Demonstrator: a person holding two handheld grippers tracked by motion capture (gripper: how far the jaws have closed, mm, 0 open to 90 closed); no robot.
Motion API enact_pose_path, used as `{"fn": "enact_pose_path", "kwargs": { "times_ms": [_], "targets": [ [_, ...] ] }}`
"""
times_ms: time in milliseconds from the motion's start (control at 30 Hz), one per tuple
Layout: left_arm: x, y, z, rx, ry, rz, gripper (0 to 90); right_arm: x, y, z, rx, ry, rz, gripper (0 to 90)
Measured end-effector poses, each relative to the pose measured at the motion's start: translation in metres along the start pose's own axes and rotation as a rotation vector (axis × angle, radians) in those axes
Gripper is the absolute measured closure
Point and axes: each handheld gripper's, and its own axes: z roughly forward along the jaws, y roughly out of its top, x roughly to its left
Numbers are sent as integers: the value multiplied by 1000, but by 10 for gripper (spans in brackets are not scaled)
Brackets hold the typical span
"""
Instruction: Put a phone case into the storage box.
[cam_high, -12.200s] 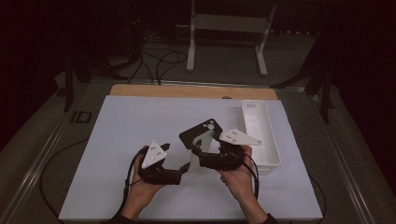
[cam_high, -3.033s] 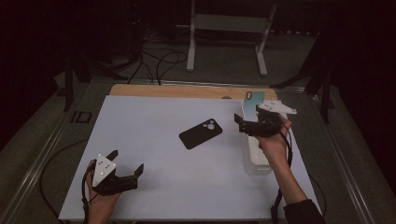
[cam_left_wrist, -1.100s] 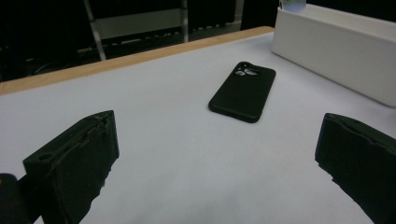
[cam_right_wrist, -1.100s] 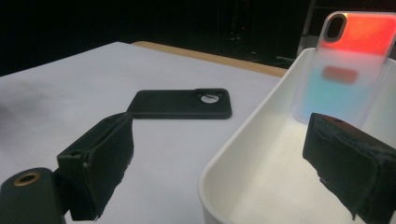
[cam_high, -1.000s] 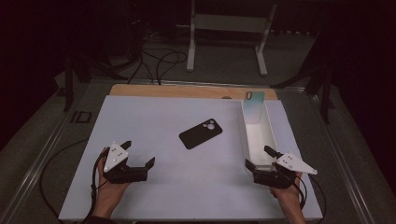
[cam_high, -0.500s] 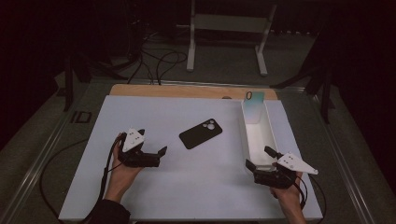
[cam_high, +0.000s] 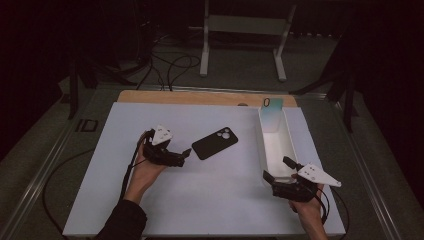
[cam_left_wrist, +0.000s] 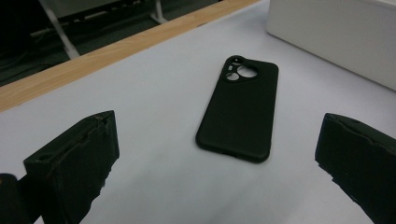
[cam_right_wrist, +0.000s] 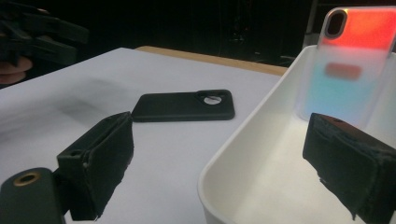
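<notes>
A black phone case (cam_high: 215, 143) (cam_left_wrist: 238, 109) lies camera-side up near the middle of the white table mat (cam_high: 150, 120). My left gripper (cam_high: 182, 157) is open just left of it, jaws pointing at the case with a small gap between; its fingers (cam_left_wrist: 74, 158) are spread wide. A white oblong tray (cam_high: 274, 150) (cam_right_wrist: 243, 140) stands at the right. A pastel, orange-tinted phone case (cam_high: 272, 114) (cam_right_wrist: 350, 65) leans upright against its far end. My right gripper (cam_high: 278, 169) is open at the tray's near end, holding nothing, with its fingers (cam_right_wrist: 100, 154) astride the near left corner.
A wooden strip (cam_high: 200, 97) runs along the mat's far edge. Beyond it lie floor cables (cam_high: 170, 65) and a white stand (cam_high: 240, 30). The other hand's gripper (cam_right_wrist: 42, 32) shows far off in the right gripper view.
My left gripper has moved up and right across the mat to the black case. The right gripper has stayed at the tray's near end, after the pastel case appeared in the tray.
</notes>
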Motion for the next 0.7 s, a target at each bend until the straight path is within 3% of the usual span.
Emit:
{"fn": "enact_pose_path", "kwargs": {
  "times_ms": [167,367,700],
  "targets": [
    [-1,6,18,30,-24,6,1,0,0,0,-2,1,4,86],
    [-4,11,41,103,-55,33,1,1,0,0,-4,3,5,86],
    [-4,10,68,119,-73,-11,1,2,0,1,-5,11,4,86]
  ]
}}
